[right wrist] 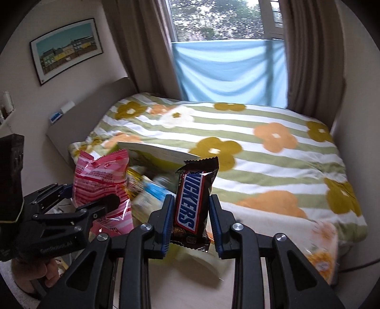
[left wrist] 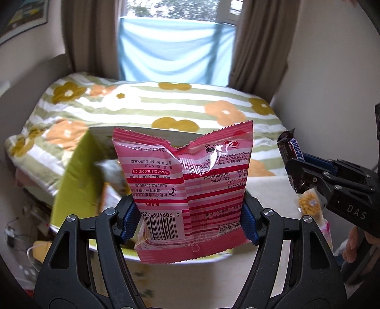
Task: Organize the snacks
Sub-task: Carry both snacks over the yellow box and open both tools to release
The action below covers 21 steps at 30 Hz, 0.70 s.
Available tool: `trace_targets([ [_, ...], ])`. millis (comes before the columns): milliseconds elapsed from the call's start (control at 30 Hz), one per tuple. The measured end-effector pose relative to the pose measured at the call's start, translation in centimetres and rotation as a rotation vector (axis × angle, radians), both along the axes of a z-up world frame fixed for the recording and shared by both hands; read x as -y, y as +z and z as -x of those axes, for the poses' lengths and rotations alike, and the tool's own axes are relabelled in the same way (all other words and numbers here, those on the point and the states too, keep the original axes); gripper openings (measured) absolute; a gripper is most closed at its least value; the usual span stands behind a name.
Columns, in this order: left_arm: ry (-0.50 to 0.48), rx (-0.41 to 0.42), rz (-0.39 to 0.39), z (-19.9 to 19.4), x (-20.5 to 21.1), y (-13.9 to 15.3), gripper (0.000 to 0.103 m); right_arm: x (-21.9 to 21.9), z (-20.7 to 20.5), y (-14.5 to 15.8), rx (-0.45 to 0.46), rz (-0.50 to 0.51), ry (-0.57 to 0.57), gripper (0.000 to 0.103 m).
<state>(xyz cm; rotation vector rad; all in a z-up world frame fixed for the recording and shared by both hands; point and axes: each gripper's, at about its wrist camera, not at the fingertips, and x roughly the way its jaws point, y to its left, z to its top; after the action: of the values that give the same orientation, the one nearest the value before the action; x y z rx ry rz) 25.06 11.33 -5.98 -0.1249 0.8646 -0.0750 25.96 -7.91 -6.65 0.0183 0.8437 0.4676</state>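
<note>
Right claw (right wrist: 191, 223) pinches Snickers bar (right wrist: 193, 202) upright, long axis vertical.

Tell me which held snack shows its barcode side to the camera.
The pink striped bag in the left gripper. The Snickers bar in the right gripper faces logo forward.

Bedroom interior: bed (right wrist: 237, 152) with green-striped floral cover at centre; window (right wrist: 225, 21) at 12 o'clock, daylit, blue cloth (right wrist: 228, 69) across its lower half; brown curtains (right wrist: 313, 54) flanking; framed picture (right wrist: 65, 48) on pale wall at 10 o'clock
</note>
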Motion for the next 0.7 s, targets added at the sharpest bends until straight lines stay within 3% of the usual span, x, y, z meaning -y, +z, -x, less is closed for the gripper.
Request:
trace_targets([
  [367, 0.064, -0.111, -0.011, -4.0, -11.4, -3.4, 0.068, -10.6, -4.3, -2.3, -0.050, -0.010, 0.076, 0.027],
  [633, 0.039, -0.213, -0.015, -5.4, -13.7, -7.2, 0.068, -13.6, -5.6, -4.9, -0.132, 0.017, 0.075, 0.027],
  [700, 0.037, -0.222, -0.013, -5.6, -13.7, -7.5, 0.072, -13.8, -5.9, -5.5, -0.155, 0.024, 0.071, 0.027],
])
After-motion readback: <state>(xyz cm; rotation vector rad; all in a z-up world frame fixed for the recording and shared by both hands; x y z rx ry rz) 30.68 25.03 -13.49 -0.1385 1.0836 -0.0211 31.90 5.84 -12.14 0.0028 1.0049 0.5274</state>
